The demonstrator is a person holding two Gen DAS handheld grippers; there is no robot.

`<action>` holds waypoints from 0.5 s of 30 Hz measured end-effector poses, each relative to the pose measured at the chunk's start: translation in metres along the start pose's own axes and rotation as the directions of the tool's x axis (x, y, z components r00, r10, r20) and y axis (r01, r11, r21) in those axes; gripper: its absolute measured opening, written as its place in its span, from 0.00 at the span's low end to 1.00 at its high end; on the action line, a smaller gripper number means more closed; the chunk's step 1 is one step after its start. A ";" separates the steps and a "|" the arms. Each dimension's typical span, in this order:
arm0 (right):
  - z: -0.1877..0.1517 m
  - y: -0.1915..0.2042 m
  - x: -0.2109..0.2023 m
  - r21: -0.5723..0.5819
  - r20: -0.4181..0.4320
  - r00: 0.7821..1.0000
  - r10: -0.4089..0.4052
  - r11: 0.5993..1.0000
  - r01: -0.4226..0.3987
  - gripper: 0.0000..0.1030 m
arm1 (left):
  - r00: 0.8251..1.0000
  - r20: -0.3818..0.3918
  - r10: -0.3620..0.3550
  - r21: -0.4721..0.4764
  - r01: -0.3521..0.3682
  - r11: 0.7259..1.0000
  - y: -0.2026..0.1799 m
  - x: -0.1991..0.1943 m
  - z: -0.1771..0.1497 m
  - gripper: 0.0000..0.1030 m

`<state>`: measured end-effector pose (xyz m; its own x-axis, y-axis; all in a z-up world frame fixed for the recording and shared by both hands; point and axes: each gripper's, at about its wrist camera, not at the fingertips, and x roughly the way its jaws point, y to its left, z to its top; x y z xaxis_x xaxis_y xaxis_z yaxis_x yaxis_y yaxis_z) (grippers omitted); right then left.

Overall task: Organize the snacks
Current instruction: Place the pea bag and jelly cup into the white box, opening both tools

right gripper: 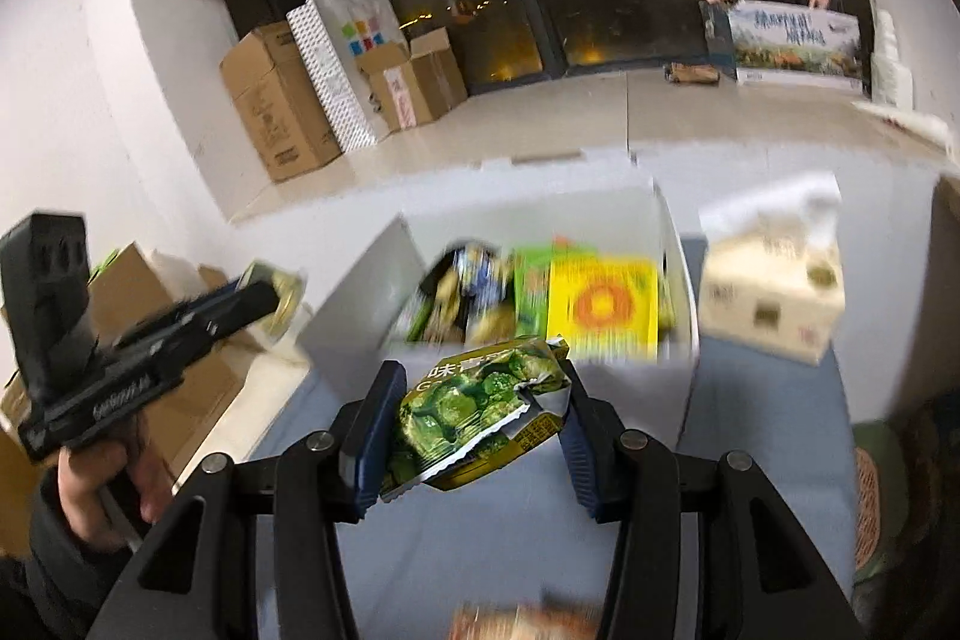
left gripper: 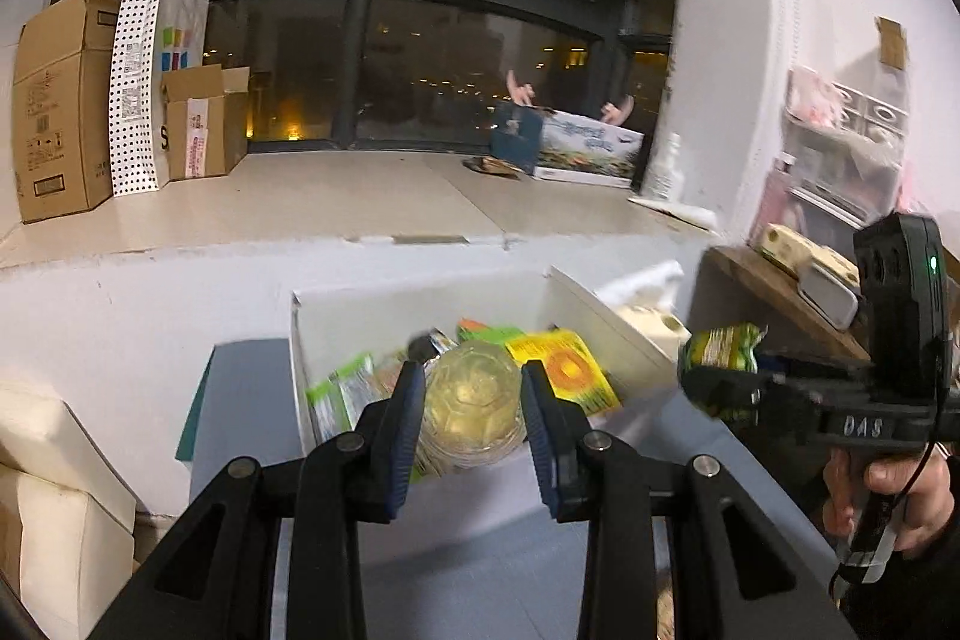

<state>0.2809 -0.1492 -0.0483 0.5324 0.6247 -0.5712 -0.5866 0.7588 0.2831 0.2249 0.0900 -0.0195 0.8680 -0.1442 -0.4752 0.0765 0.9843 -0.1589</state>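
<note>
My left gripper [left gripper: 473, 377] is shut on a clear round cup [left gripper: 471, 409] with pale yellow contents, held above the front edge of a white box [left gripper: 420, 304]. Several snack packets lie in the box, among them a yellow packet [left gripper: 564, 370] and green ones. To the right, my right gripper [left gripper: 714, 385] holds a green packet [left gripper: 723, 346]. In the right wrist view, the right gripper [right gripper: 480, 382] is shut on that crumpled green snack packet [right gripper: 474, 412], just in front of the white box [right gripper: 681, 274]. The left gripper [right gripper: 264, 301] shows at the left with the cup [right gripper: 285, 295].
The box stands on a blue-grey table [left gripper: 480, 550] against a low white wall. A cream tissue box [right gripper: 774, 298] sits to its right. Cardboard boxes [left gripper: 60, 100] and a dotted paper bag [left gripper: 135, 88] stand on the window ledge. A wooden shelf [left gripper: 774, 286] juts in at the right.
</note>
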 end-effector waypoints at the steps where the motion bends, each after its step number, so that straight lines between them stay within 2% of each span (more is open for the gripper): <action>1: 0.009 -0.001 0.005 -0.001 0.005 1.000 -0.009 1.000 0.009 0.52 | 1.000 -0.006 0.004 0.000 -0.004 1.000 0.003 0.006 0.004 0.36; 4: 0.037 -0.008 0.026 0.003 -0.002 0.999 -0.048 0.999 0.048 0.52 | 0.998 -0.031 0.049 0.006 -0.049 0.999 0.009 0.030 0.014 0.37; 5: 0.045 -0.014 0.033 0.019 -0.011 0.998 -0.055 0.998 0.055 0.52 | 0.998 -0.041 0.051 -0.005 -0.051 0.999 0.011 0.037 0.016 0.42; 6: 0.050 -0.017 0.039 0.029 -0.019 0.998 -0.056 0.998 0.057 0.53 | 0.997 -0.056 0.050 -0.014 -0.050 0.999 0.014 0.044 0.017 0.51; 7: 0.054 -0.021 0.045 0.035 -0.027 0.998 -0.057 0.998 0.058 0.55 | 0.996 -0.070 0.052 -0.021 -0.054 0.998 0.015 0.049 0.017 0.82; 8: 0.056 -0.024 0.049 0.037 -0.029 0.998 -0.056 0.998 0.057 0.71 | 0.995 -0.080 0.061 -0.032 -0.064 0.997 0.018 0.056 0.016 1.00; 10: 0.058 -0.030 0.056 0.044 -0.038 0.998 -0.059 0.997 0.061 1.00 | 0.993 -0.102 0.066 -0.059 -0.072 0.996 0.025 0.063 0.012 1.00; 12: 0.055 -0.034 0.055 0.048 -0.022 0.996 -0.083 0.995 0.084 1.00 | 0.992 -0.121 0.045 -0.086 -0.056 0.995 0.030 0.065 0.006 1.00; 15: 0.049 -0.036 0.048 0.035 0.010 0.997 -0.080 0.996 0.079 1.00 | 0.990 -0.125 0.064 -0.084 -0.075 0.994 0.030 0.060 -0.001 1.00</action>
<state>0.3573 -0.1370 -0.0483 0.5837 0.5641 -0.5840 -0.5206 0.8120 0.2639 0.2794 0.1110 -0.0536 0.8028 -0.0923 -0.5890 -0.0303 0.9803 -0.1949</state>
